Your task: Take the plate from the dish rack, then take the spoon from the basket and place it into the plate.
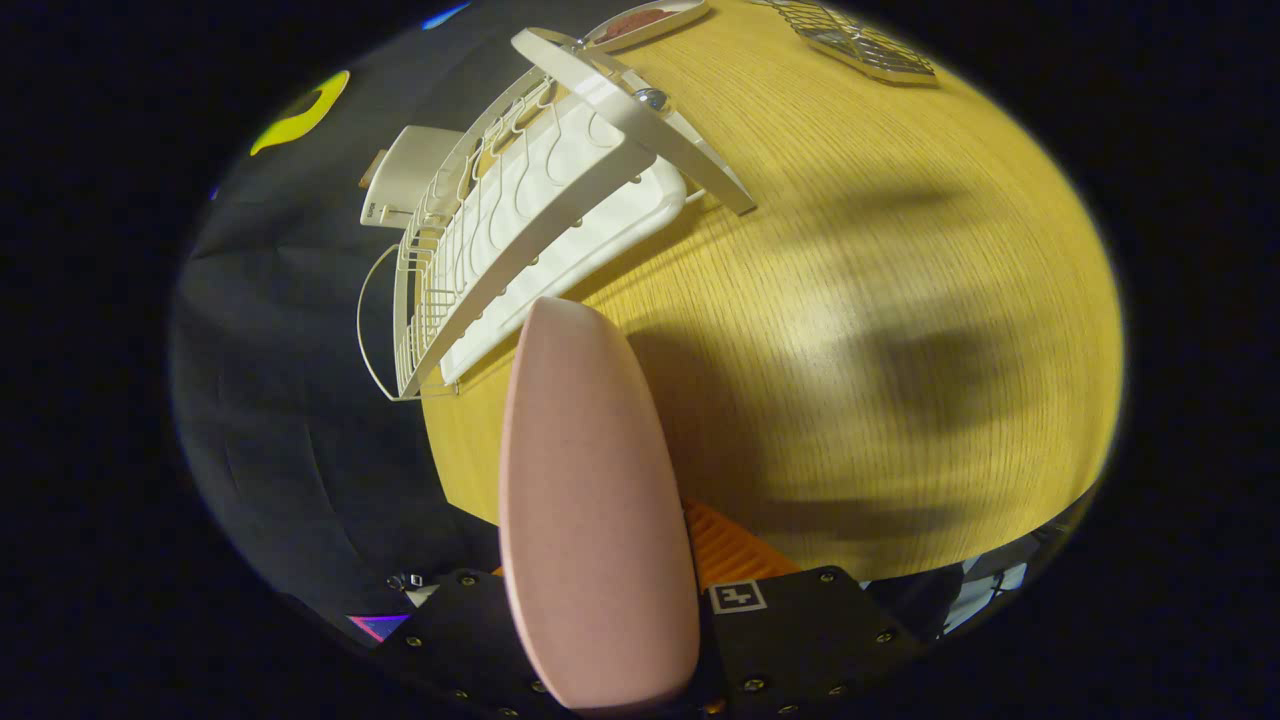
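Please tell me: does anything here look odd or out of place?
Nothing looks spilled or broken. The pink plate stands on edge between the tool's fingers, clear of the white dish rack, which is expected here.

Pink plate point(590, 500) held edge-on between my fingers, clear of the white wire dish rack point(520, 220) beyond; basket point(860, 40) far across table, spoon not discernible

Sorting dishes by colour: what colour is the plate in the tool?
Pale pink, plain; the plate shows best in the gripper view.
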{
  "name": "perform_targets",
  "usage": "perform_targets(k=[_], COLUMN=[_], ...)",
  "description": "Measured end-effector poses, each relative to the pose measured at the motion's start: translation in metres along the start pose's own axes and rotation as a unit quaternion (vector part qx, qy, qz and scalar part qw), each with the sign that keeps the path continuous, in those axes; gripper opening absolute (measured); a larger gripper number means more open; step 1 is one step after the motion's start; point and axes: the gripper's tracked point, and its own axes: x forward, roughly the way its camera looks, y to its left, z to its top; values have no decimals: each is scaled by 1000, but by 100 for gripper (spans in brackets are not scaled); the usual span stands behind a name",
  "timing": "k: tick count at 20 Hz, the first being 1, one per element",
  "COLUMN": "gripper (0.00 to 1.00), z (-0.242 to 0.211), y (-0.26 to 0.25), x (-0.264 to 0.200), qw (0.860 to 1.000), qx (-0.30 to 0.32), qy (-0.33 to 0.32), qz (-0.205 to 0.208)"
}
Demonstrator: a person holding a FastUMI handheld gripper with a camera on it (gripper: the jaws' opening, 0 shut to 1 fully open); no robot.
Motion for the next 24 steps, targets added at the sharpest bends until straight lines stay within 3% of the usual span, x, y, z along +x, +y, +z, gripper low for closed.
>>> perform_targets(k=[3, 5, 7, 13, 20, 24], gripper=[45, 45, 62, 62, 62, 62], z=[5, 9, 11, 26, 65, 99], y=[5, -8, -18, -40, -40, -52], x=[2, 5, 0, -23, -74, -112], qw=[1000, 999, 999, 999, 992, 977], qx=[-21, -34, -31, -18, -14, -7], qy=[-2, -11, -12, -36, -124, -208], qz=[-2, -29, -39, -36, -20, -34])
